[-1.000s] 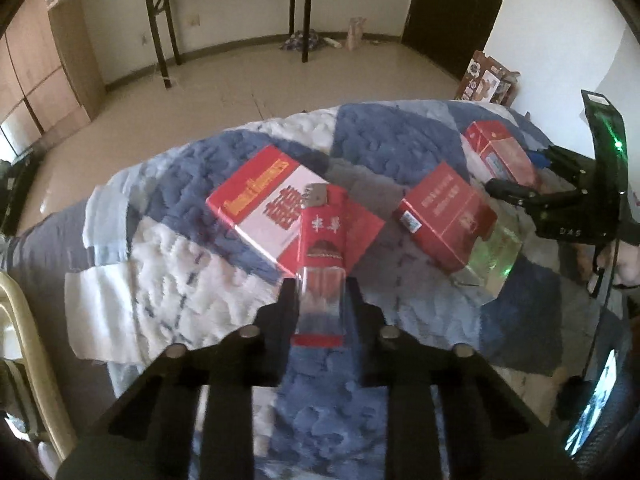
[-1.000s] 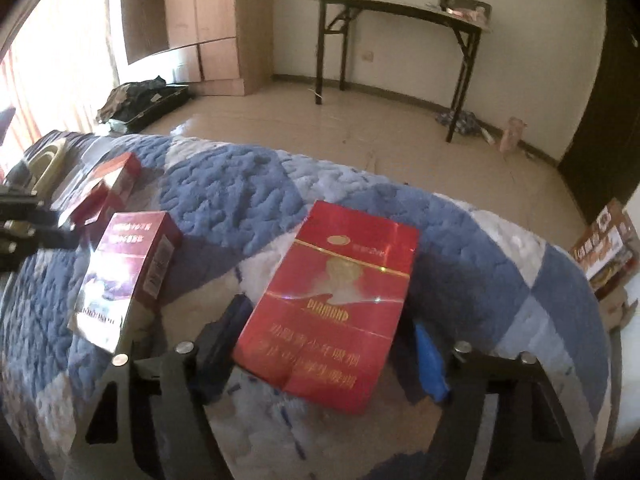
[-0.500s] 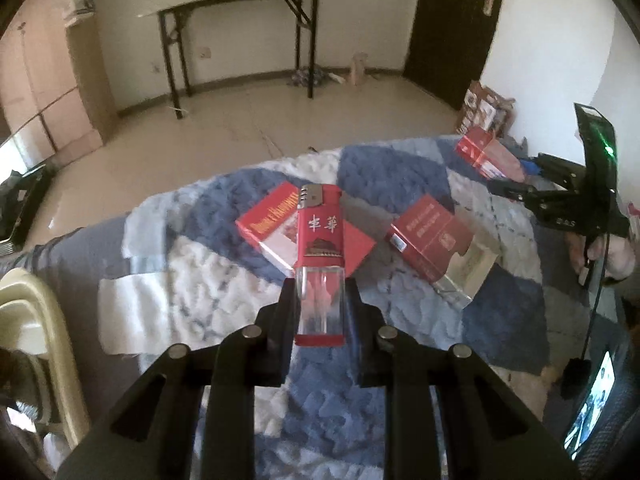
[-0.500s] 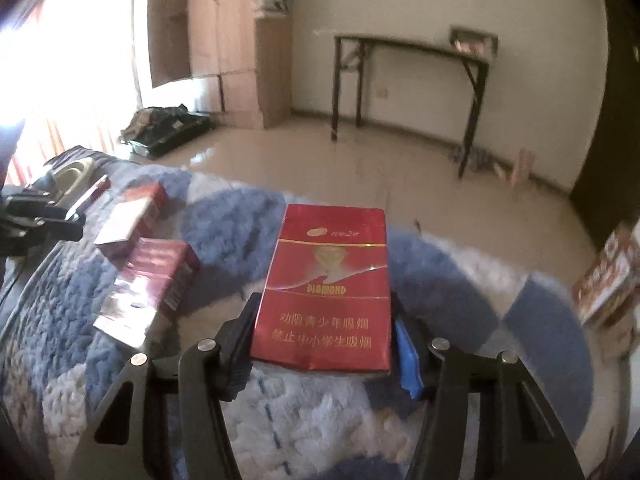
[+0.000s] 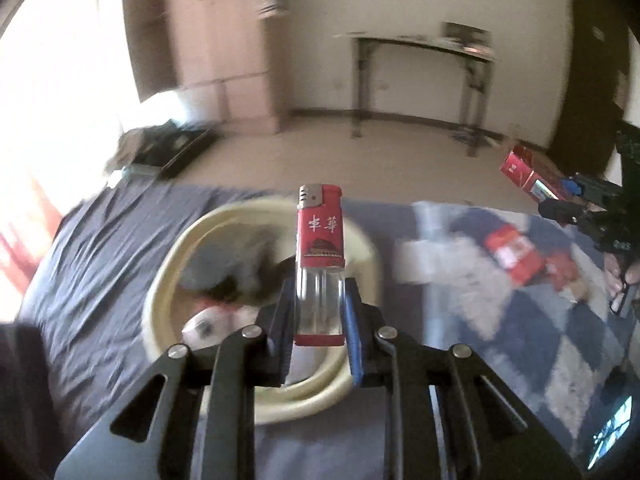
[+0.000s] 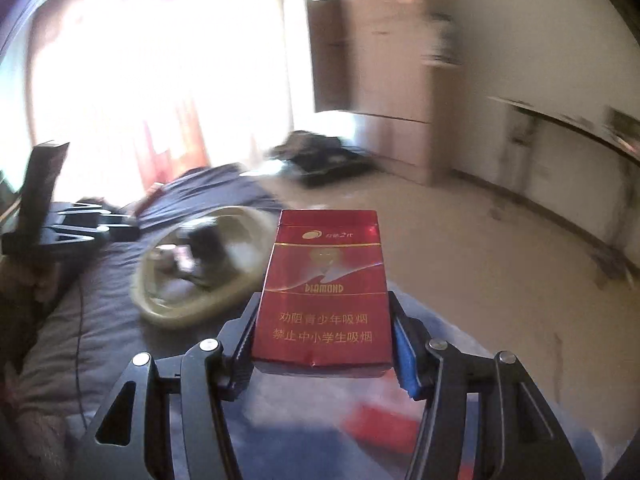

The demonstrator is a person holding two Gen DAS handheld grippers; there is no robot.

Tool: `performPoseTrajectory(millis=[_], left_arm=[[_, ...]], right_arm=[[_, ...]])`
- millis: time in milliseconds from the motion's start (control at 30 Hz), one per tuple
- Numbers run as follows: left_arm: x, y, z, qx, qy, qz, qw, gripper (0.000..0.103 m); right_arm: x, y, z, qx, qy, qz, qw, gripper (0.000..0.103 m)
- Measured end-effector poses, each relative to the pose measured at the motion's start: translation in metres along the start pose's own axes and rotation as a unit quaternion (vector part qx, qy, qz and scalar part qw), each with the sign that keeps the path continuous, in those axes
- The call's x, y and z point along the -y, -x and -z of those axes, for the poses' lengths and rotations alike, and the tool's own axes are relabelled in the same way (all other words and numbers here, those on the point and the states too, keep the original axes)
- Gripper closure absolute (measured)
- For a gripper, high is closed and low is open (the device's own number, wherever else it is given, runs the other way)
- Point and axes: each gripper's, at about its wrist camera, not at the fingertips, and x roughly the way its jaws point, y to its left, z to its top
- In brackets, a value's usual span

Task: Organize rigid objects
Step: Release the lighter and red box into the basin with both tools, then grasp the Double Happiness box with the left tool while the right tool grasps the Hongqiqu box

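- A cream basin (image 5: pixel 362 390) sits on the dark bedsheet (image 5: pixel 100 264) at left, with blurred items inside.
- The left claw (image 5: pixel 319 322) grips a red lighter (image 5: pixel 319 236) by its clear base, upright, over the basin's near rim.
- Red cigarette packs (image 5: pixel 514 254) lie on the blue quilt (image 5: pixel 532 320), far right.
- The right claw (image 6: pixel 322 348) clamps a red Diamond pack (image 6: pixel 324 292), right of the basin, over the quilt.

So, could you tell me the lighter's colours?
Red upper half, clear lower body: lighter, best in left wrist view.
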Motion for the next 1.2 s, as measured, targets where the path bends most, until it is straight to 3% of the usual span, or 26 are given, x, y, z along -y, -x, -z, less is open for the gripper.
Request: performPoseTrajectory(millis=[100,200,467,600,633,667,733,800,833,900,967,1200], left_arm=[[-0.048,-0.021,0.011,-0.013,0.044,-0.032,0.9984,0.079],[-0.084,-0.050,0.008,-0.027,0.072,-0.052,0.9957,0.079],[-0.107,-0.128,-0.011,-0.108,0.075,-0.054,0.9897,0.079],[-0.105,-0.135,-0.012,-0.106,0.072,-0.049,0.9905,0.079],[-0.107,-0.134,-0.013,-0.105,0.077,-0.049,0.9903,0.069],[-0.108,-0.135,-0.012,-0.107,0.084,-0.043,0.9898,0.060],[-0.108,-0.131,-0.011,-0.099,0.089,-0.039,0.9903,0.022],[-0.106,-0.114,-0.012,-0.062,0.098,-0.054,0.9918,0.012],[-0.102,-0.100,-0.013,-0.038,0.105,-0.054,0.9923,0.007],[-0.091,-0.081,-0.017,-0.016,0.108,-0.042,0.9931,0.000],[-0.072,-0.069,-0.022,-0.015,0.100,-0.043,0.9940,0.000],[0.041,-0.071,-0.038,-0.012,0.029,0.026,0.9991,0.000]], right_arm=[[-0.040,-0.060,-0.032,-0.031,0.014,-0.066,0.997,0.048],[-0.073,-0.118,-0.049,-0.063,0.046,-0.078,0.994,0.048],[-0.083,-0.223,-0.057,-0.124,0.060,-0.050,0.989,0.048],[-0.087,-0.249,-0.061,-0.138,0.052,-0.048,0.988,0.048],[-0.091,-0.251,-0.057,-0.136,0.049,-0.049,0.988,0.048],[-0.092,-0.250,-0.059,-0.135,0.054,-0.047,0.988,0.047],[-0.091,-0.249,-0.057,-0.131,0.056,-0.052,0.988,0.043],[-0.086,-0.240,-0.056,-0.122,0.039,-0.057,0.990,0.013],[-0.080,-0.231,-0.054,-0.114,0.030,-0.057,0.991,0.007],[-0.064,-0.201,-0.052,-0.090,0.010,-0.051,0.995,0.002],[-0.044,-0.168,-0.046,-0.076,-0.007,-0.028,0.997,0.000],[0.045,-0.033,0.017,-0.064,-0.065,0.110,0.990,0.000]])
